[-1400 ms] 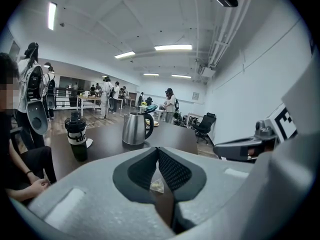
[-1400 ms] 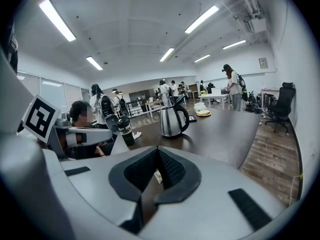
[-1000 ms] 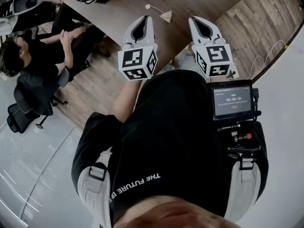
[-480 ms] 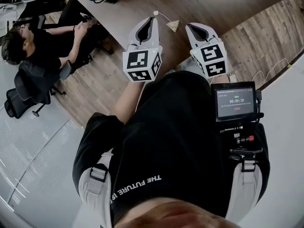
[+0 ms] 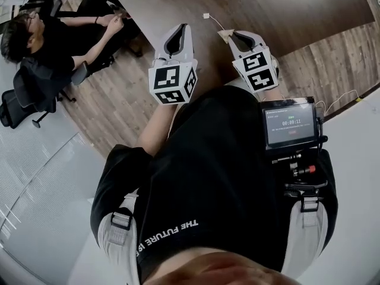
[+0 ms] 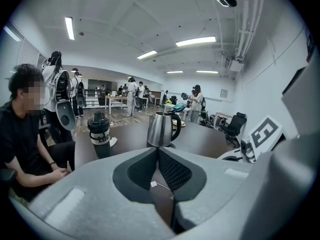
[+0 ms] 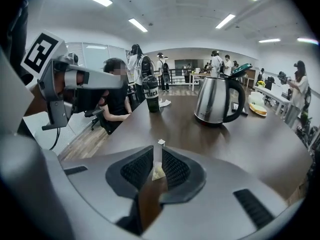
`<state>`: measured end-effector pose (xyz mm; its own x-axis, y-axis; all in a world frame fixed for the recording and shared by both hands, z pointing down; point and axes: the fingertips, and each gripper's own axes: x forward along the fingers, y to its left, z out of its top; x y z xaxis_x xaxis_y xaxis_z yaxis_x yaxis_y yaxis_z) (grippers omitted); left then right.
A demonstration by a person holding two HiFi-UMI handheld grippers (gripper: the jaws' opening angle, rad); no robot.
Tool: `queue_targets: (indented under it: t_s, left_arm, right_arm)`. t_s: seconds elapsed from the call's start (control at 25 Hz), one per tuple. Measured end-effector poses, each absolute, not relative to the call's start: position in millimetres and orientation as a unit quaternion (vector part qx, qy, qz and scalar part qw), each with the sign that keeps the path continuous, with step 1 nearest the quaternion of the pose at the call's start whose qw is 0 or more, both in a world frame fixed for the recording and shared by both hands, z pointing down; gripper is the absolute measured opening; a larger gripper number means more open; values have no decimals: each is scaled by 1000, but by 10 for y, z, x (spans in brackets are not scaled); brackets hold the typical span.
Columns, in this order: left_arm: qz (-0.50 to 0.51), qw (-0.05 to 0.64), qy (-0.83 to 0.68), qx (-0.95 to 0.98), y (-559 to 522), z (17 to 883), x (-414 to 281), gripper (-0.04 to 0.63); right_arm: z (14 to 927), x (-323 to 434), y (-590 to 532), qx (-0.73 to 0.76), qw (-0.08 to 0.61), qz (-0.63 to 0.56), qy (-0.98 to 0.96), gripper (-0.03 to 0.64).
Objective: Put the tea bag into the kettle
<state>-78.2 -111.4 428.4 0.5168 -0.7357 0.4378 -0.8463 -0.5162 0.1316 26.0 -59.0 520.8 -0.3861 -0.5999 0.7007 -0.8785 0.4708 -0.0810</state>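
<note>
The tea bag (image 5: 224,35) lies on the dark table (image 5: 279,5), its string running to a small white tag (image 5: 206,16). My right gripper (image 5: 236,35) hovers at the bag with its jaws a narrow gap apart. In the right gripper view the tea bag (image 7: 158,172) shows inside that gap, and the tag (image 7: 161,142) lies just beyond the tips. Whether the pads touch the bag I cannot tell. My left gripper (image 5: 180,28) is shut and empty beside it. The steel kettle (image 7: 215,102) stands farther back on the table, also as the kettle (image 6: 161,129) in the left gripper view.
A black bottle (image 6: 99,134) stands left of the kettle near the table's edge. A person (image 5: 35,46) sits on a chair at the table's left side. A small monitor (image 5: 290,123) hangs on the wearer's chest. More people and desks fill the room behind.
Both grippers have moved forward over the table. The right gripper's tips have closed in on the tea bag, which earlier lay apart to their left.
</note>
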Motion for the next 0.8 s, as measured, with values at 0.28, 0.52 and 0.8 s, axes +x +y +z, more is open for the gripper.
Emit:
queue_targets:
  t_s: [0.28, 0.52, 0.8]
  left_arm:
    - [168, 166, -484, 843, -986, 4305, -887, 15]
    - [163, 163, -494, 839, -962, 4261, -917, 15]
    - [163, 163, -504, 832, -921, 4239, -981, 15]
  right_arm:
    - [5367, 217, -489, 438, 330, 218, -807, 75]
    - [5506, 198, -418, 419, 361, 208, -807, 86]
    - [5590, 183, -385, 402, 393, 189, -805, 87]
